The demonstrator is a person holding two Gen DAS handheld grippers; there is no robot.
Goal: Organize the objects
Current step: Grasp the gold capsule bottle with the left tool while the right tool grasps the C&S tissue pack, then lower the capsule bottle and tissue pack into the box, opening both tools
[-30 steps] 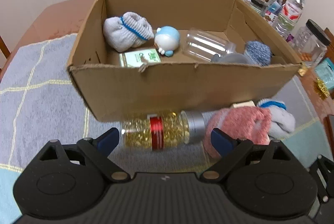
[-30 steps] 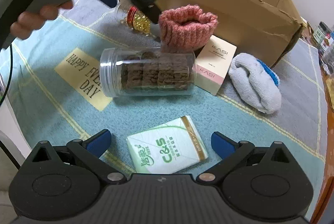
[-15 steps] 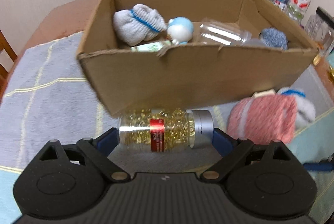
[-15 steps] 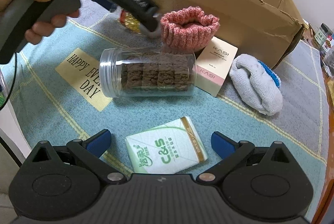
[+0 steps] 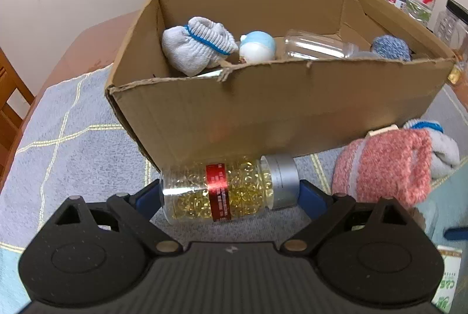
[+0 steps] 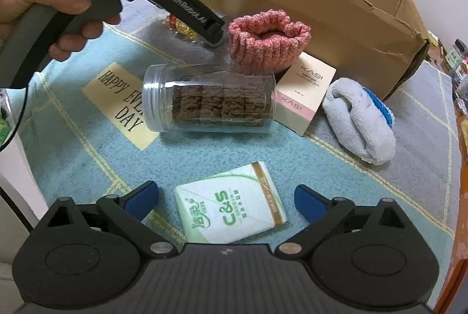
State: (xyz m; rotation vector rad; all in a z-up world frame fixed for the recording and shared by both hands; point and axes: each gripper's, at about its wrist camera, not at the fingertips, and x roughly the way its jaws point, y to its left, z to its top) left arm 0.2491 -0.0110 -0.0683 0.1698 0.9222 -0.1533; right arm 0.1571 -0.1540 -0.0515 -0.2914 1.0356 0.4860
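Since a second ago the left gripper point(image 5: 229, 194) has moved in on the capsule bottle point(image 5: 225, 191), which now lies lengthwise between its blue pads: one pad at the clear base, the other at the grey cap point(image 5: 282, 182). Whether the pads press or only touch I cannot tell; the jaws stand wide, about as long as the bottle. The right gripper point(image 6: 223, 198) has kept its place over the tissue pack point(image 6: 229, 204), and its jaws are closing, pads clear of the pack on both sides.

Gripped end to end, the bottle is the main risk: smooth round plastic and a domed base could pivot or squirt out when lifted, and the cardboard box point(image 5: 292, 115) wall stands just behind it, so a forward tilt could knock the bottle against it. The soft tissue pack may buckle or slip if pinched off-centre.

The bottle is clear, full of golden capsules, with a red label band, lying on its side on the grey-blue cloth point(image 5: 73, 138), close against the box front. The pack is white-green, flat, lying on the cloth near the camera.
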